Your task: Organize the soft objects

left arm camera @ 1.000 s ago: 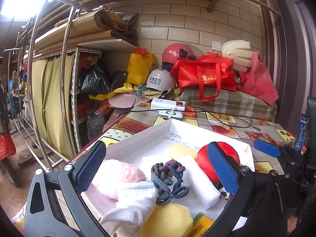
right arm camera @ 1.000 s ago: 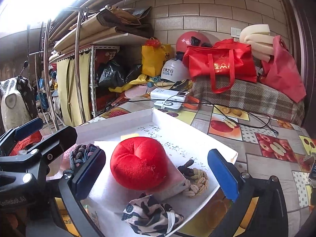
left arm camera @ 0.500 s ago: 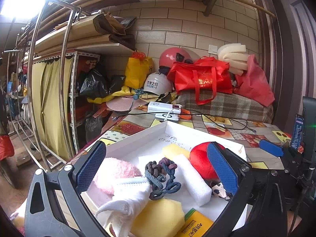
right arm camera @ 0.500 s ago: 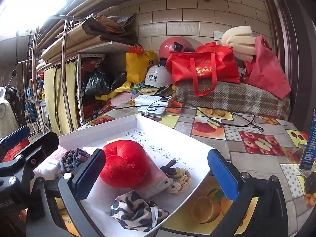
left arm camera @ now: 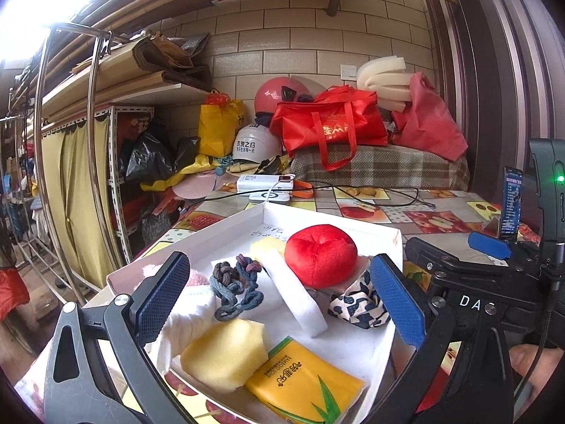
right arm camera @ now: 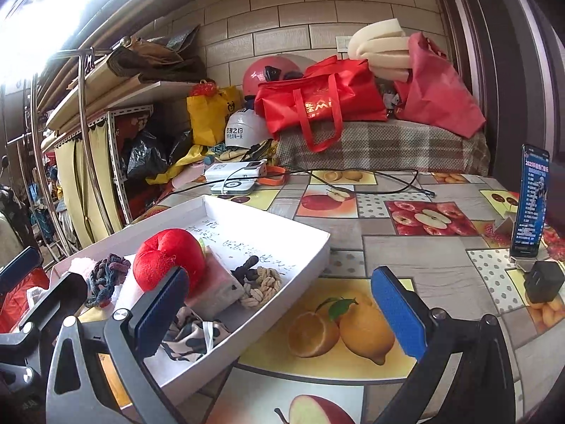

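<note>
A white tray (left arm camera: 226, 224) on the table holds soft things: a red plush ball (left arm camera: 319, 259), a blue-grey rope knot (left arm camera: 235, 284), a white foam bar (left arm camera: 295, 296), yellow sponges (left arm camera: 226, 353), a yellow tissue pack (left arm camera: 303, 387), a spotted cloth (left arm camera: 356, 307), a pink fluffy piece (left arm camera: 194, 277) and white cloth (left arm camera: 183, 318). My left gripper (left arm camera: 279, 300) is open and empty above the tray's near end. My right gripper (right arm camera: 279, 307) is open and empty at the tray's (right arm camera: 282, 282) right edge, beside the red ball (right arm camera: 169, 261), a beige rope knot (right arm camera: 261, 286) and the spotted cloth (right arm camera: 190, 335).
The fruit-print tablecloth (right arm camera: 423, 265) stretches to the right. A phone (right arm camera: 531, 205) stands on a holder at the far right with a black cube (right arm camera: 543, 284) by it. Power banks (right arm camera: 235, 173), a cable, helmets and red bags (right arm camera: 317, 100) lie at the back. Shelves stand left.
Both grippers have pulled back and turned right. The tray's contents sit further left in the right wrist view, and more of the tray's near end shows in the left wrist view. Both stay open.
</note>
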`<state>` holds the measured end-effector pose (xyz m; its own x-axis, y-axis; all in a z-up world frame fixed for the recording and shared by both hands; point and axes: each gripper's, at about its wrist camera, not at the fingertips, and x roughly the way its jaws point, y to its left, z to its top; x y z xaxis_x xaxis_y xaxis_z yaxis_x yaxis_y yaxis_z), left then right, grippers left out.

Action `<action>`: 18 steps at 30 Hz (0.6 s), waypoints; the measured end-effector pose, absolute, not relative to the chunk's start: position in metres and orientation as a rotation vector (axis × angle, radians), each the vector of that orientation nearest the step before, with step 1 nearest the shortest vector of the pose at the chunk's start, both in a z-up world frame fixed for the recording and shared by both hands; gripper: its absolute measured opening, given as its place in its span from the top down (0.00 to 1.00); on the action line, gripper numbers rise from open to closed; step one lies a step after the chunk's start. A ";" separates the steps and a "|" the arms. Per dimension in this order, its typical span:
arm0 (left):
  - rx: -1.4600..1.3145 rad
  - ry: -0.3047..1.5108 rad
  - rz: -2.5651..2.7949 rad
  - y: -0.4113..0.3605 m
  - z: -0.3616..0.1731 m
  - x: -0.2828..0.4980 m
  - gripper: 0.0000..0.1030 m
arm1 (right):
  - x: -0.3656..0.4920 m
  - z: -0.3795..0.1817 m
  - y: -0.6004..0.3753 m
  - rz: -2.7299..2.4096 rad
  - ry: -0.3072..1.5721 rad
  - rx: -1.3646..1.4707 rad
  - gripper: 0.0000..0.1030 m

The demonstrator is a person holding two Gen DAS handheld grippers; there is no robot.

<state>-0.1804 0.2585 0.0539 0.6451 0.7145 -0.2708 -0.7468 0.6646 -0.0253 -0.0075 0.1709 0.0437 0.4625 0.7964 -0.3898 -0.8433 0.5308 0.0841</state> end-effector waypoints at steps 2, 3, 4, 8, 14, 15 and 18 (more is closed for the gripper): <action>-0.141 0.251 0.828 0.253 0.054 -0.179 0.00 | -0.003 0.044 0.160 1.013 0.406 -0.120 0.00; -0.138 0.254 0.825 0.250 0.054 -0.177 0.00 | -0.001 0.044 0.154 1.013 0.401 -0.118 0.00; -0.135 0.257 0.823 0.247 0.054 -0.176 0.00 | 0.001 0.045 0.148 1.013 0.397 -0.116 0.00; -0.130 0.271 0.802 0.233 0.054 -0.168 0.00 | 0.010 0.045 0.119 1.018 0.384 -0.111 0.00; -0.114 0.291 0.756 0.202 0.053 -0.152 0.00 | 0.023 0.048 0.069 1.005 0.339 -0.126 0.00; -0.112 0.294 0.739 0.197 0.053 -0.149 0.00 | 0.026 0.049 0.060 1.004 0.334 -0.127 0.00; -0.102 0.306 0.694 0.180 0.054 -0.140 0.00 | 0.033 0.048 0.035 1.000 0.333 -0.127 0.00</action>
